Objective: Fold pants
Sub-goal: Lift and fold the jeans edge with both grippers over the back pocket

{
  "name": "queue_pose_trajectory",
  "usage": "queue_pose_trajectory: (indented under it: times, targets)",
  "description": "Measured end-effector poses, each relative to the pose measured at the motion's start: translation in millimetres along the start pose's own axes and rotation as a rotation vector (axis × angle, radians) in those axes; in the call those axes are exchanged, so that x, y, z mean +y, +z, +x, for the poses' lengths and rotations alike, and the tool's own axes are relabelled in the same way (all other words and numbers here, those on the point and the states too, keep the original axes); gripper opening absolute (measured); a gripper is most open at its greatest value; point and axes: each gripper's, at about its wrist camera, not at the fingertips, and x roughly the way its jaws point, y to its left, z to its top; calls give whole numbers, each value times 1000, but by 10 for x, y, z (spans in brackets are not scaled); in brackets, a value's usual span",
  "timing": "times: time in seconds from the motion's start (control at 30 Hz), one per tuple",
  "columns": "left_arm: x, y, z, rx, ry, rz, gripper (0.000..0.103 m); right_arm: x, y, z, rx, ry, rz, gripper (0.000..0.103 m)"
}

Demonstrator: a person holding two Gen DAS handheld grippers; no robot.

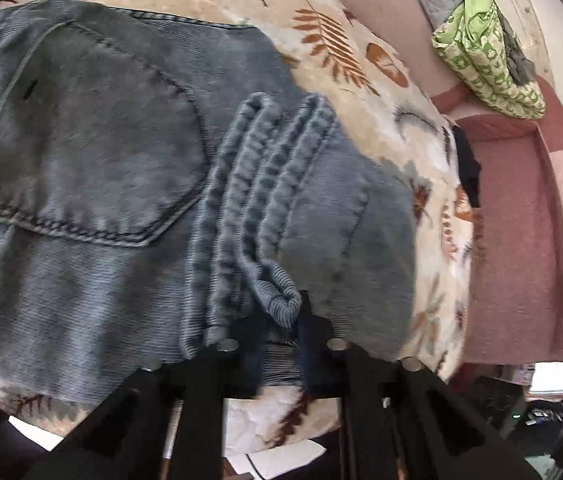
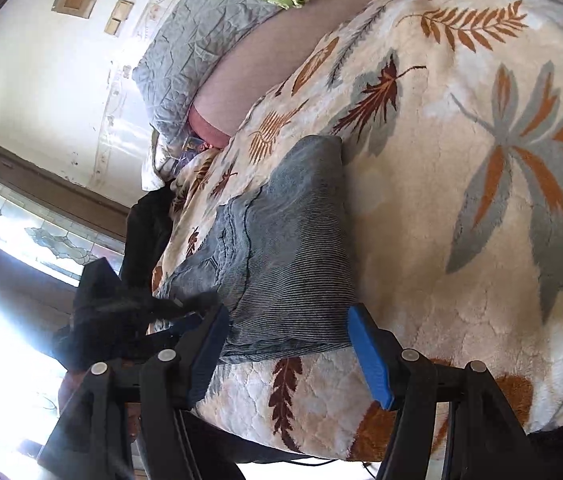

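Faded blue-grey denim pants (image 1: 93, 168) are shown lying on a cream plush blanket printed with rust and grey leaves (image 1: 361, 52), already doubled over so that the back pocket faces upward and the stacked leg hems are bunched toward 1 o'clock of the pocket in the left wrist view. The left gripper (image 1: 277, 340) is seen at 6 o'clock of that view, its jaws drawn narrow around the layered denim edge, with a rolled hem lip touching the right-hand finger; a pinch on the cloth is judged likely, though the contact itself is partly hidden. In the right wrist view the pants (image 2: 289, 240) occupy the centre, and the right gripper (image 2: 287, 344) is held at 6 o'clock with its blue-padded fingers (image 2: 369, 356) spread wide, one on either side of the near folded edge and gripping nothing. A green patterned cloth (image 1: 485, 52) and a grey quilted pillow (image 2: 197, 52) are visible well apart toward 1 o'clock and 11 o'clock respectively. The denim is judged fairly heavy, limp yet thick, and not slippery; several layers should be taken together at the folded edge or corners, since a single pinched layer would let the stack slide open.
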Motion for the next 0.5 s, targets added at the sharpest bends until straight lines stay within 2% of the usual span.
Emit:
queue_pose_trajectory:
  times: [0.07,0.17,0.2,0.3,0.37,0.47,0.5]
  targets:
    - [16,-113,-113,-42,13,12,11,8,7,-29,-12,-7,-7,65]
    - [-19,-364,-344,-156,64,73,11,2,20,-43,-16,-10,-4,65]
    - [9,-453,-358,-164,66,73,11,3,27,-40,-16,-13,-5,65]
    - [240,-519,-129,-106,70,11,11,60,104,-28,-11,-18,-23,65]
    - [296,-479,-117,-111,44,-18,13,159,230,-16,-2,-4,-37,65]
    - [305,-440,-155,-102,46,-4,13,317,452,47,1,18,-51,65]
    - [313,-436,-165,-99,44,1,13,351,536,135,26,56,-44,68]
